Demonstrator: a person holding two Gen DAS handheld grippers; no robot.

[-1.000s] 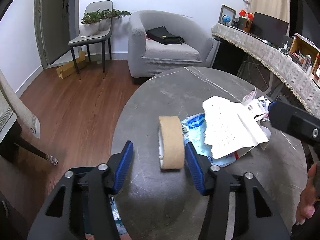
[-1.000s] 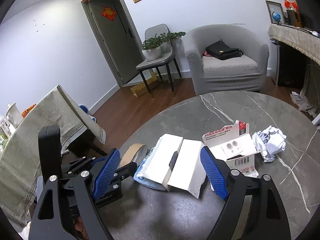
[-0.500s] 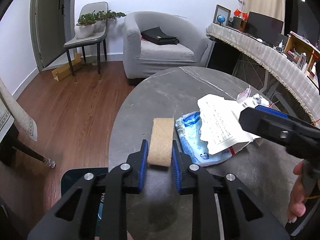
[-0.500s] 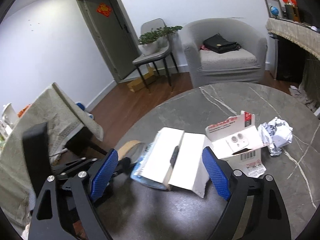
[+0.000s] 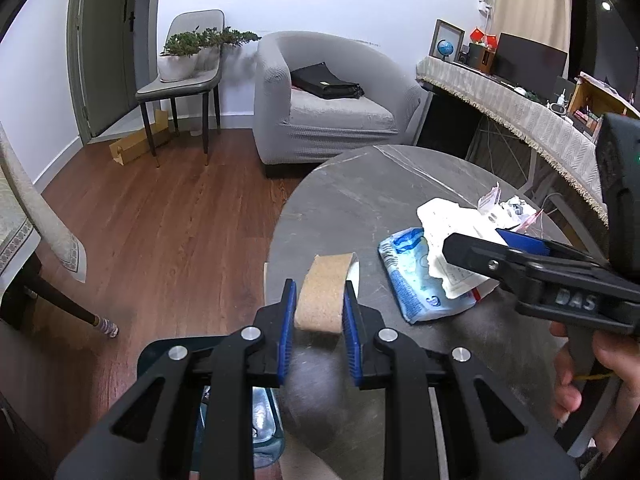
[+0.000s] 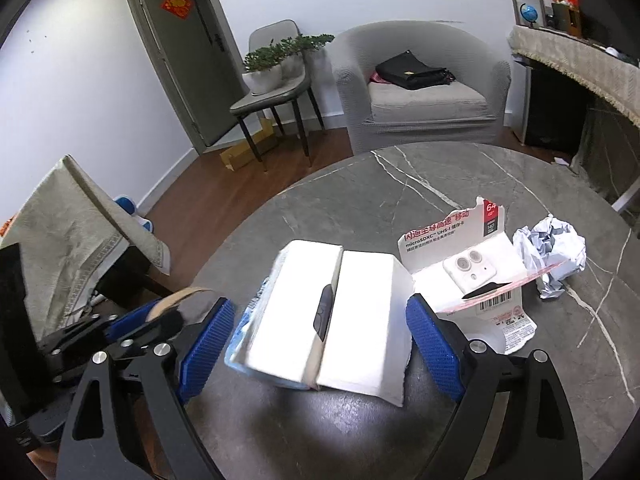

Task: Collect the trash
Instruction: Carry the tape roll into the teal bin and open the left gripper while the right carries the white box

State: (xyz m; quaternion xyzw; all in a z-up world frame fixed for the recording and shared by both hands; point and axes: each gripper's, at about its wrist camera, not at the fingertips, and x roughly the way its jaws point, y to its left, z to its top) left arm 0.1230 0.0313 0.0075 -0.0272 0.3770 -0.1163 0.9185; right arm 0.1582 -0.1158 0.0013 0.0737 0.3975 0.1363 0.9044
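My left gripper is shut on a brown tape roll, held just above the left edge of the round grey table. The same roll shows at the left of the right wrist view. My right gripper stands open astride a folded white paper that lies on a blue plastic packet; the pads do not touch it. A torn red-and-white card package and a crumpled paper ball lie to its right.
A dark bin with clear wrappers in it sits below the left gripper beside the table. A cloth-draped table stands to the left. A grey armchair, a chair with a plant and a long sideboard stand farther off.
The left jaws closed on the tape roll and lifted it toward the table's left edge. The right gripper came lower and closer over the folded white paper.
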